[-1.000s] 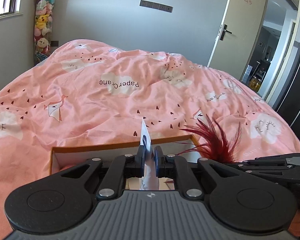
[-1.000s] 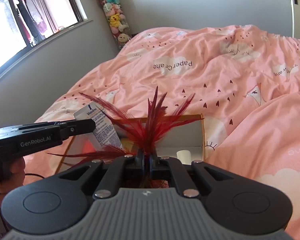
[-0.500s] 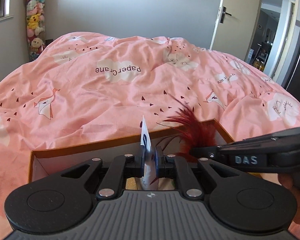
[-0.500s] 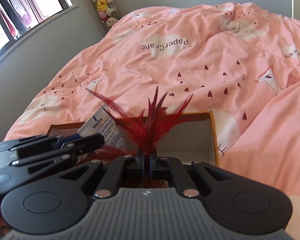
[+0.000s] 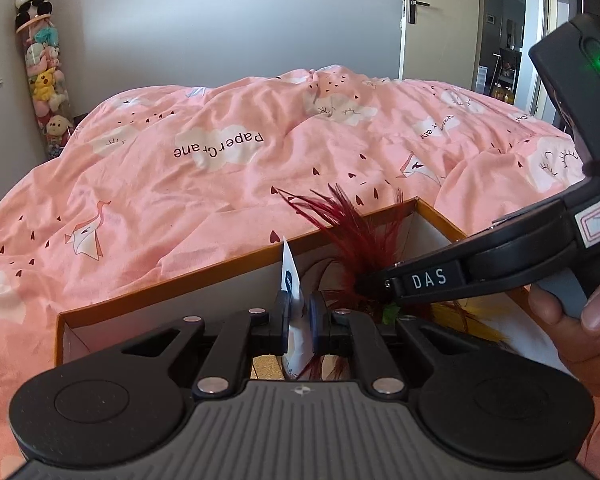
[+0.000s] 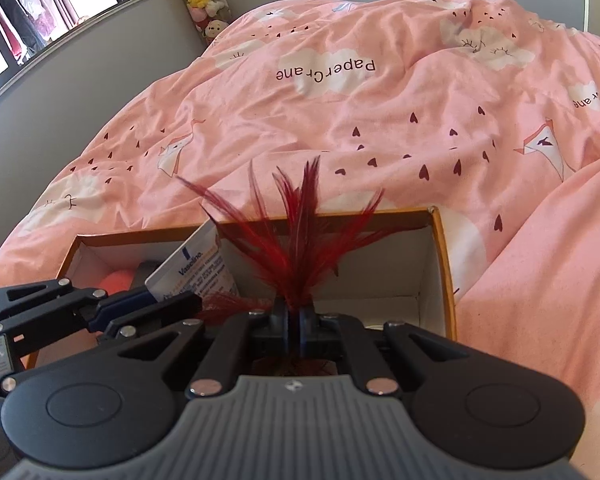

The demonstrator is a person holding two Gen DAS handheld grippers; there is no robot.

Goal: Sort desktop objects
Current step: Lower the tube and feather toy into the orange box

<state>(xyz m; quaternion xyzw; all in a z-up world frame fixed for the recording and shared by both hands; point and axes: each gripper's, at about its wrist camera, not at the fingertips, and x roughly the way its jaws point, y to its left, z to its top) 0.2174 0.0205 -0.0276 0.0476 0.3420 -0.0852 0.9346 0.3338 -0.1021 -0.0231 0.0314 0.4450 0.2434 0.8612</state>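
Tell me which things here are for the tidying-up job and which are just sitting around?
For the job:
- white tube, pinched in the left hand-held gripper
- red feathers, pinched in the right hand-held gripper
- cardboard box

Just around:
- pink duvet
- stuffed toys
- door

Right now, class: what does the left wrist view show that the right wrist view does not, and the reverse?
Only the left wrist view: a door, a hand holding the right gripper, yellow feathers.

Only the right wrist view: a window, the tube's Vaseline label, an orange-pink item in the box.

Both: the box, pink duvet, the left gripper shut on the white tube, the right gripper shut on the red feathers.
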